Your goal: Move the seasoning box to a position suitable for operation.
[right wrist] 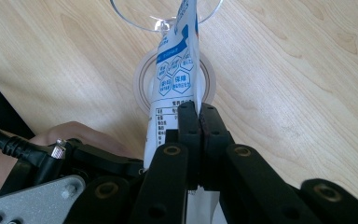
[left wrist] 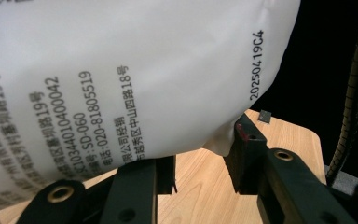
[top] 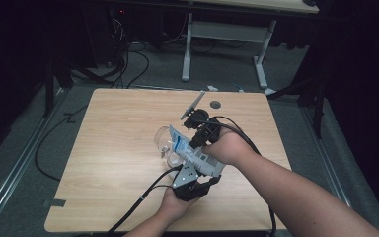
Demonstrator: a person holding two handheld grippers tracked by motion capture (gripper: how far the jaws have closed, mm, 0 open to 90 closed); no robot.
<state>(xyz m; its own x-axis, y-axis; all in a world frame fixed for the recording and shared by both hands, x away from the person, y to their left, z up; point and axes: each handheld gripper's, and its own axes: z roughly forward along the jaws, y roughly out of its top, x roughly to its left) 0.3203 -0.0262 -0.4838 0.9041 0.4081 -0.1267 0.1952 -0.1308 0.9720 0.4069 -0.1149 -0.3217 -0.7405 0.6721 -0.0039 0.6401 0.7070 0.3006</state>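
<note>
Wooden table in a dark room is carrying a clear stemmed glass, and a white-and-blue printed pouch is hanging tilted right over its bowl. Right gripper is clenching the pouch's edge flat between its jaws, while the left gripper is cradling the pouch's bottom corner, partly closed. I'm guessing a sloppy tilt could knock that tippy glass over or spill contents past the rim.

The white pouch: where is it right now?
In the high view, the white pouch is held above the table centre, pinched by the right tongs, tilted over the clear glass.
</note>
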